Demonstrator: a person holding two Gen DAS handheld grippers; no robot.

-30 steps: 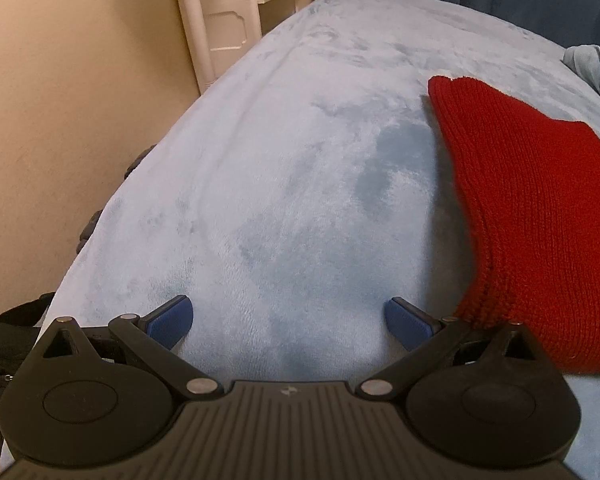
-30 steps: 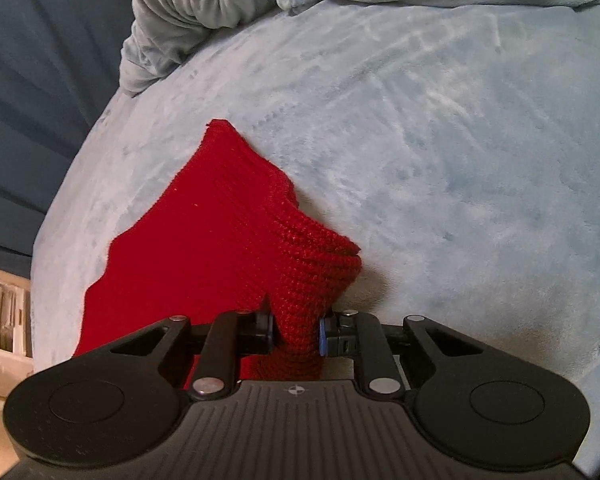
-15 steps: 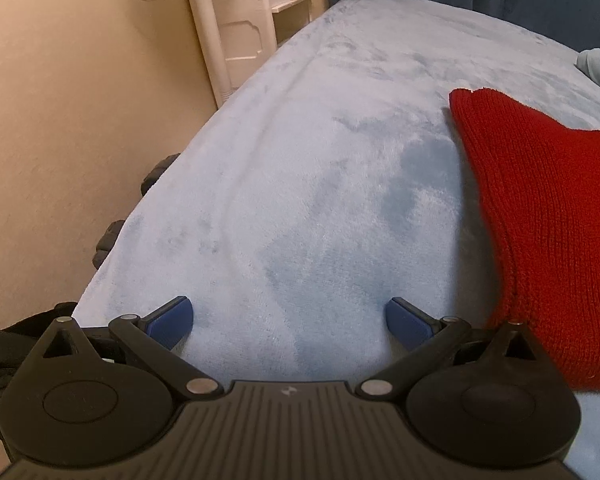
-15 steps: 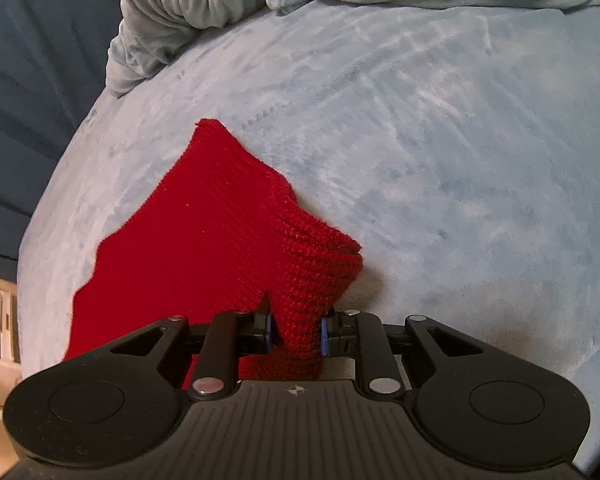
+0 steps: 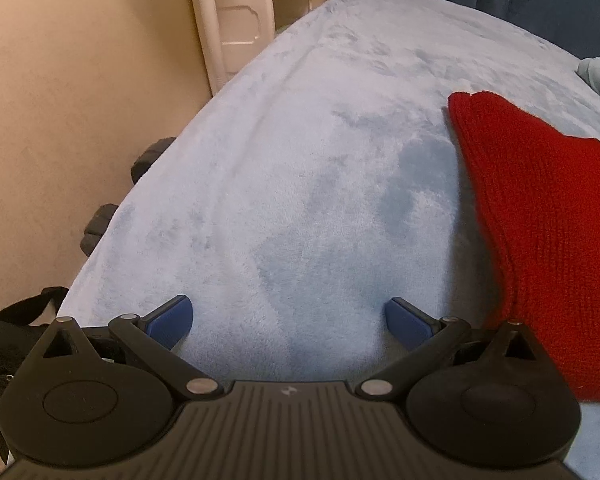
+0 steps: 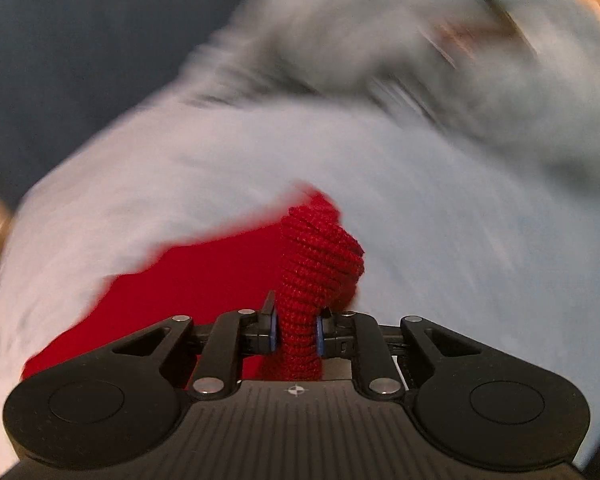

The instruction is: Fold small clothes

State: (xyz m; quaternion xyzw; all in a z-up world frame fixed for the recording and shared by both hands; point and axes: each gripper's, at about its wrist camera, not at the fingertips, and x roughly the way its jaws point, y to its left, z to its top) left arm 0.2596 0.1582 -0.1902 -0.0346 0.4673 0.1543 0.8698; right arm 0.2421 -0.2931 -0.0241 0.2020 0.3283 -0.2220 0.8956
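While right gripper (image 6: 295, 334) pinches red knit (image 6: 316, 264), blanket (image 5: 300, 184) lies bare.

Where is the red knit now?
The red knit lies on the blue blanket at the right of the left wrist view, one bunched end pinched in the right gripper.

The left tongs (image 5: 288, 322) point steeply downward with their blue pads (image 5: 172, 320) spread wide apart and nothing between them; the right tongs (image 6: 296, 334) also tilt downward, their jaws having just closed further, pinched tight on a bunched fold of the red knit garment (image 6: 316, 264).
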